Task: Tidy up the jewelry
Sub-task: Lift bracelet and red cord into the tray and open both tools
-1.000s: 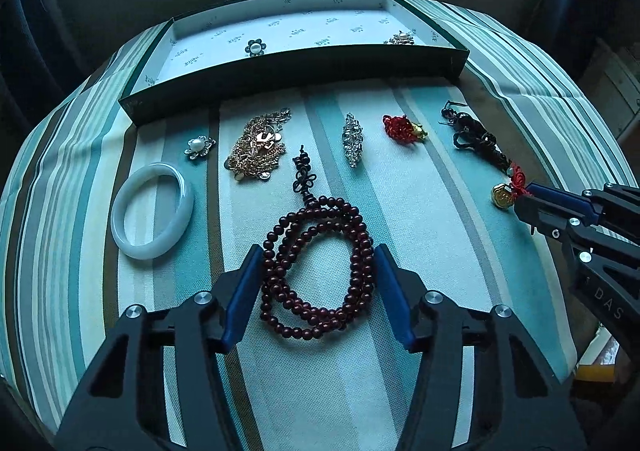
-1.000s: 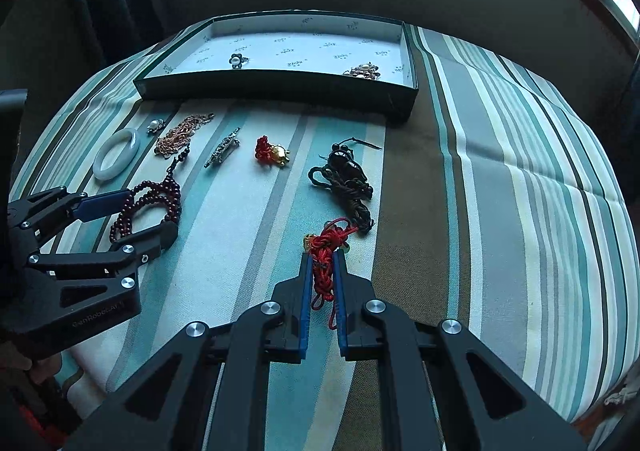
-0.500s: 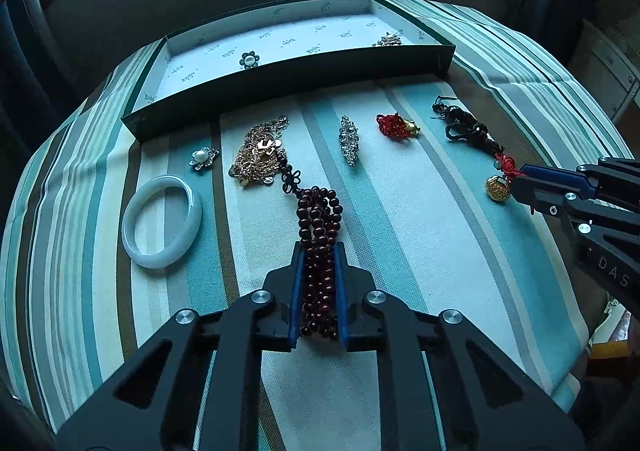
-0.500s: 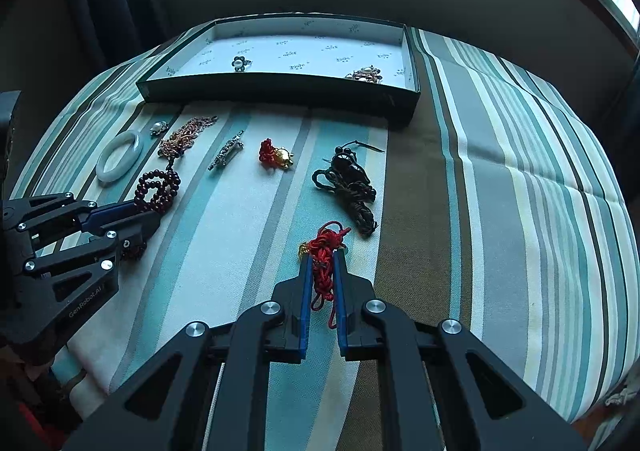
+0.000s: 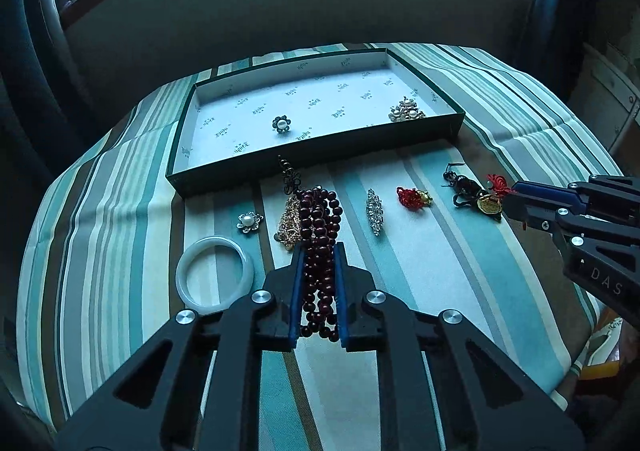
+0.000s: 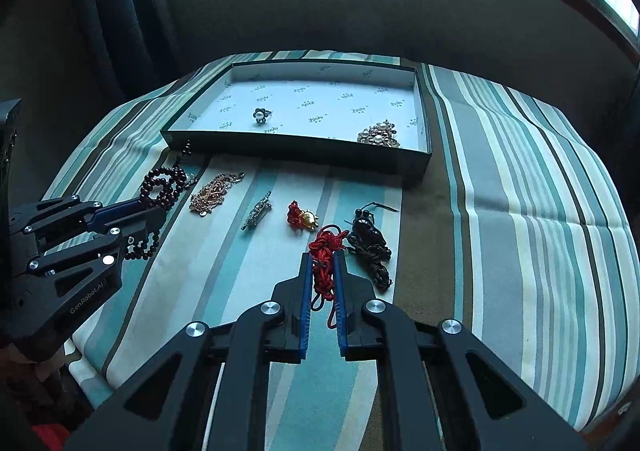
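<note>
My left gripper (image 5: 318, 251) is shut on a dark red bead bracelet (image 5: 319, 227) and holds it lifted above the striped cloth; it also shows in the right wrist view (image 6: 162, 187). My right gripper (image 6: 323, 259) is shut on a red cord charm (image 6: 325, 251) with a gold pendant (image 5: 489, 205), lifted too. The shallow box (image 5: 320, 153) at the back holds a pearl flower piece (image 5: 281, 124) and a pearl brooch (image 5: 407, 112).
On the cloth lie a white jade bangle (image 5: 215, 275), a small pearl flower (image 5: 249, 221), a gold chain (image 5: 290, 223), a crystal brooch (image 5: 375, 209), a red-gold knot charm (image 5: 414, 198) and a black cord piece (image 6: 370, 241).
The left gripper closed on the bead bracelet and lifted it toward the box. The right gripper, still shut on the red cord charm, rose and moved forward as well.
</note>
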Tool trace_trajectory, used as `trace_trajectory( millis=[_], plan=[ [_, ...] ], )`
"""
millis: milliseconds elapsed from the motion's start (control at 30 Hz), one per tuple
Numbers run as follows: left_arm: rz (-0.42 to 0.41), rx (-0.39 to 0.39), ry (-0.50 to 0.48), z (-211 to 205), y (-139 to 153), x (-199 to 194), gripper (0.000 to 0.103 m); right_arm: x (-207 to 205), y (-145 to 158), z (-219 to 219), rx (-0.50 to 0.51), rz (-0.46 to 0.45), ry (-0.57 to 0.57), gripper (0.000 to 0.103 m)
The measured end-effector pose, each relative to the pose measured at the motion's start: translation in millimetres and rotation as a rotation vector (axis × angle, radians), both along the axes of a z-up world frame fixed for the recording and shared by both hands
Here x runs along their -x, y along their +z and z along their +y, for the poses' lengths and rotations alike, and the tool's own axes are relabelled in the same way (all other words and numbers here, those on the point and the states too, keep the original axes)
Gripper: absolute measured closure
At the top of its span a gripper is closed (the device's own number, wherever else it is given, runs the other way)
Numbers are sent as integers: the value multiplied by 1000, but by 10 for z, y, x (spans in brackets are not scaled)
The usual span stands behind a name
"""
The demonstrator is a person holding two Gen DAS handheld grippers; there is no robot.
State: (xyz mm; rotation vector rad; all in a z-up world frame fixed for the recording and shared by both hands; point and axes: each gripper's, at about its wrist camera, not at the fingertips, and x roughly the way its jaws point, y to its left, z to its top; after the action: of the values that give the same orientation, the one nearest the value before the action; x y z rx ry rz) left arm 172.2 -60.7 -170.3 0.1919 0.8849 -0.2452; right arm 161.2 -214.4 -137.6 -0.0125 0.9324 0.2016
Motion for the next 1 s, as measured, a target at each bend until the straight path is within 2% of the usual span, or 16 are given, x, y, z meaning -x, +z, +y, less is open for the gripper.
trace_trajectory(
  millis=[233,533,733,1000],
  plan=[
    [-52,-5,33,109,151,-340,90,-340,186,71,-18,-63,18,93],
    [-119,-2,83,200,258,-1056,90,-1019,341,168,-35,-143,29,93],
    [-110,-15,87,201,70,-1508,90,-1441,160,263,-44,-124,27,93],
    [-37,-34,96,262,-300,-1761,89,-1676,-218,375,-29,-50,37,93]
  ],
)
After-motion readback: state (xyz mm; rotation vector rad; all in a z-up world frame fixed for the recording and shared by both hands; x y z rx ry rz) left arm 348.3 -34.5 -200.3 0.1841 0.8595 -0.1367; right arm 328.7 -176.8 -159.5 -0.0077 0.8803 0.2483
